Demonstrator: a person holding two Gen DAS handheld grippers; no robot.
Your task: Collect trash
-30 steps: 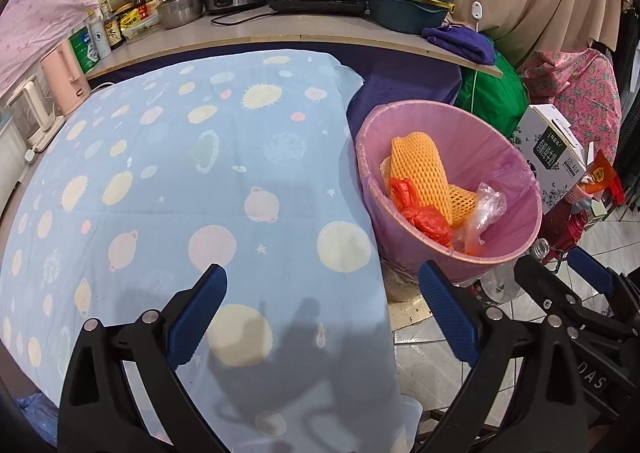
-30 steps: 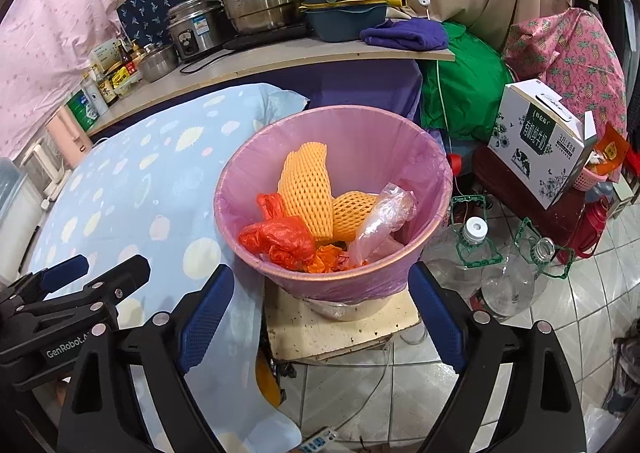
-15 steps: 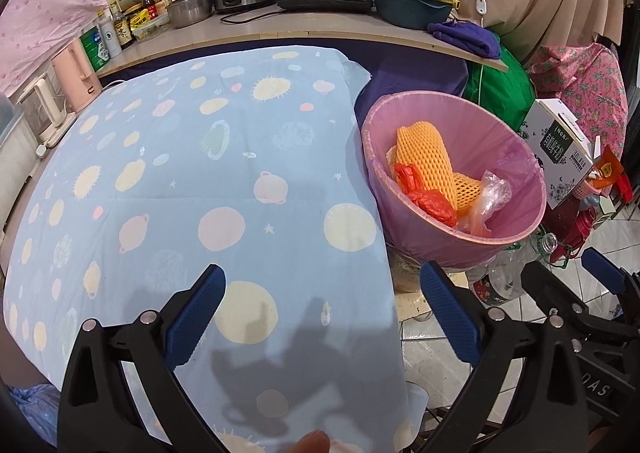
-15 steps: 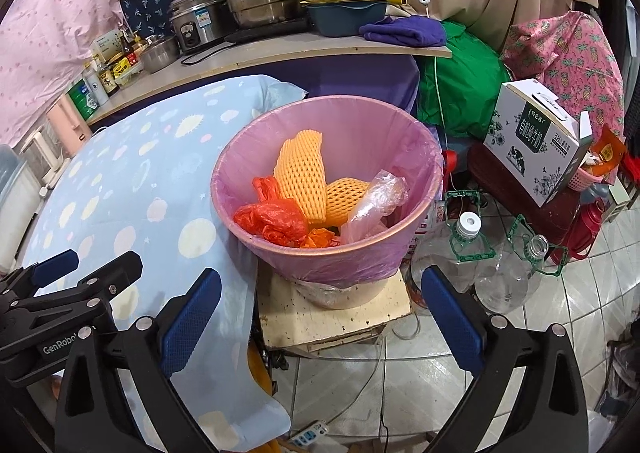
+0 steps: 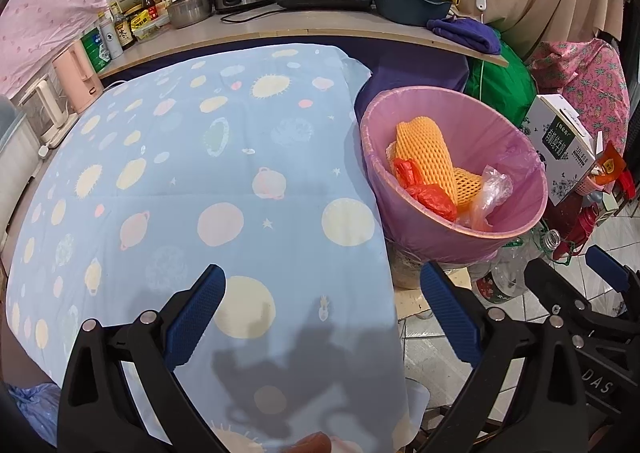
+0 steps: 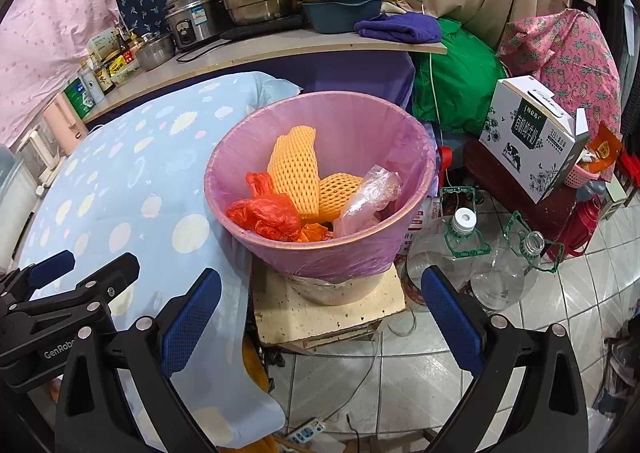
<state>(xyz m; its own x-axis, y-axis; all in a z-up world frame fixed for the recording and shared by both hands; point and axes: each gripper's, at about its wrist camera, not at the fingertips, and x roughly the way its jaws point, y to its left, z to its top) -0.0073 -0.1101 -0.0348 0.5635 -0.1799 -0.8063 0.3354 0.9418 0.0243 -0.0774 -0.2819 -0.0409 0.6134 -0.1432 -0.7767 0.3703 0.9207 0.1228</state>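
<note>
**Trash in the lined bin, both grippers empty**

Pink-lined bin [image 6: 320, 189] sits on a board beside the blue planet-print tablecloth [image 5: 200, 189]; it holds orange foam netting [image 6: 294, 169], a red plastic bag [image 6: 266, 215] and a clear plastic bag [image 6: 370, 195]. Left gripper [image 5: 322, 313] over the cloth, fingers wide apart, nothing between; right gripper [image 6: 320, 309] in front of the bin, fingers spread wide, empty. Writing: "GenRobo", cut off, on the left gripper's body; "DAS", partial, on the right; milk carton box [image 6: 532, 137] in Chinese print, too small to read; bottle labels on the counter illegible.
</note>
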